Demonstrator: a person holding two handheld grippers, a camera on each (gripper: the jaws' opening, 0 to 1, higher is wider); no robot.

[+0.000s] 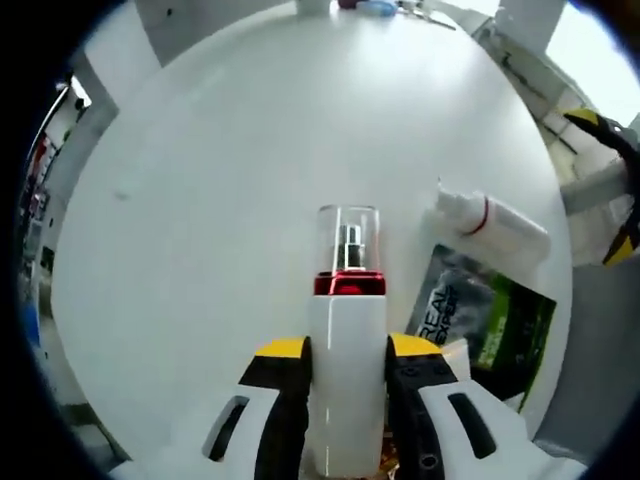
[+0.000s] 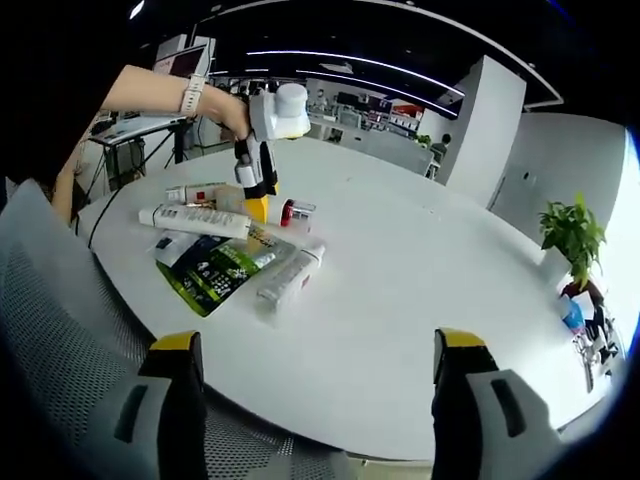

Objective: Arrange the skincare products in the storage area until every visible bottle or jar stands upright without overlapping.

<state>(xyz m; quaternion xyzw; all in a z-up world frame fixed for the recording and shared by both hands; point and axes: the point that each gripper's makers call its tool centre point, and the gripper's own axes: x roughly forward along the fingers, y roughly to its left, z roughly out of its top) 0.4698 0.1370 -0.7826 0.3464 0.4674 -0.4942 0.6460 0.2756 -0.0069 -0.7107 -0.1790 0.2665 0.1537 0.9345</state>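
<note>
Left gripper [image 1: 345,385]: jaws clamped on the white pump bottle with red collar and clear cap [image 1: 347,350], gripping its body from both sides. In the right gripper view this gripper [image 2: 258,190] sits at the far left of the round white table [image 2: 420,270], held by a hand [image 2: 232,108], with the bottle's red-and-clear end [image 2: 296,213] poking out to the right, just above the tabletop.

Right gripper [image 2: 315,400]: jaws wide apart, nothing between them, hanging over the near table edge, well apart from the products.

Product cluster, far-left part of the table: long white tube [image 2: 200,221] lying flat, green-and-black sachet [image 2: 212,268] just nearer, silver-white tube with red cap [image 2: 290,274] lying right of the sachet. Another white tube [image 2: 196,194] lies behind, partly hidden.

Far right: potted green plant [image 2: 572,236].
</note>
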